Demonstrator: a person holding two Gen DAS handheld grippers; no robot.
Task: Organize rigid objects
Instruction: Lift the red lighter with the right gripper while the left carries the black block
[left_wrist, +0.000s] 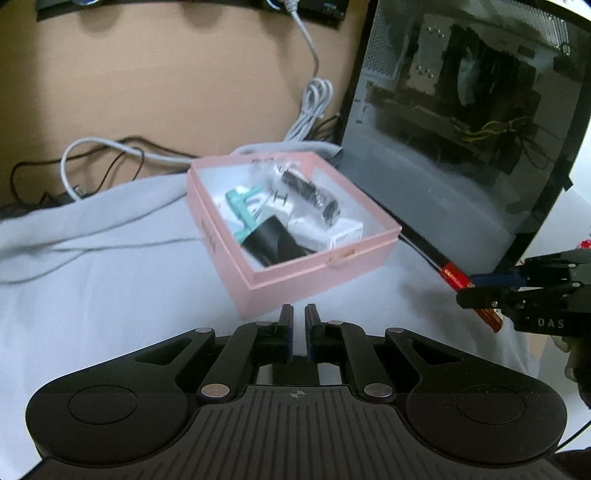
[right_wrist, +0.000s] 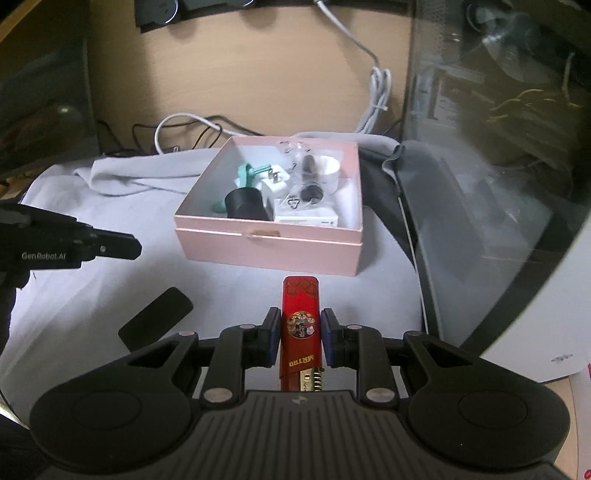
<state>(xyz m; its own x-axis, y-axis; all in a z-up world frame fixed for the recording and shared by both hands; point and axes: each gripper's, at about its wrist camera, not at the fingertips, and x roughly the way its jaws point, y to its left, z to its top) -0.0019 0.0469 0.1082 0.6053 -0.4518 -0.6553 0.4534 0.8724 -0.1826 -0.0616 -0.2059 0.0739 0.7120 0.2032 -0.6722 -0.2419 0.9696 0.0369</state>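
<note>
Right hand-held gripper (right_wrist: 299, 334) pinching red lighter (right_wrist: 300, 325), left hand-held gripper (left_wrist: 299, 317) pressed together, near pink box (right_wrist: 266, 245)

Right gripper (right_wrist: 300, 334), pads clamped on upright red lighter (right_wrist: 300, 325). Beyond it, open pink box (right_wrist: 266, 247) on white cloth (right_wrist: 92, 295), holding black cylinder (right_wrist: 245, 204), white plug (right_wrist: 275, 184), teal piece (right_wrist: 249, 173). Left gripper (right_wrist: 122, 247) at left edge, closed, empty. Flat black object (right_wrist: 157, 319) on cloth.

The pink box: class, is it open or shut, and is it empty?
Open and not empty. The pink box has no lid on, and a black cylinder and white plug lie inside.
</note>
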